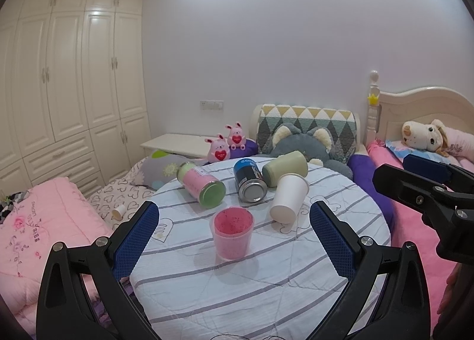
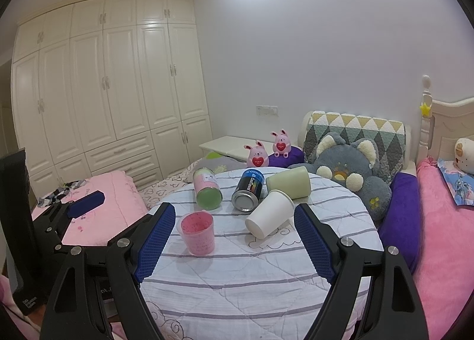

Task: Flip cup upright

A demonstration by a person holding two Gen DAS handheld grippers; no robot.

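Note:
A pink speckled cup point(image 1: 233, 232) point(image 2: 197, 232) stands upright on the round striped table point(image 1: 237, 286) point(image 2: 246, 283). A white paper cup point(image 1: 289, 197) point(image 2: 270, 217) lies tipped on its side behind it, base toward me. A pale green cup point(image 1: 285, 167) point(image 2: 288, 182), a blue-black can point(image 1: 248, 180) point(image 2: 248, 190) and a pink can with a green end point(image 1: 201, 188) point(image 2: 207, 189) also lie on their sides. My left gripper point(image 1: 234, 236) is open and empty, its pads either side of the pink cup. My right gripper point(image 2: 234, 239) is open and empty, in front of the white cup.
The table is ringed by beds with pink quilts point(image 1: 44, 227) point(image 2: 438, 236). A grey plush toy point(image 1: 302, 144) point(image 2: 346, 168), two pink bunny toys point(image 1: 226, 144) and a patterned cushion point(image 2: 355, 129) sit behind the table. A white wardrobe point(image 1: 68, 79) fills the left wall.

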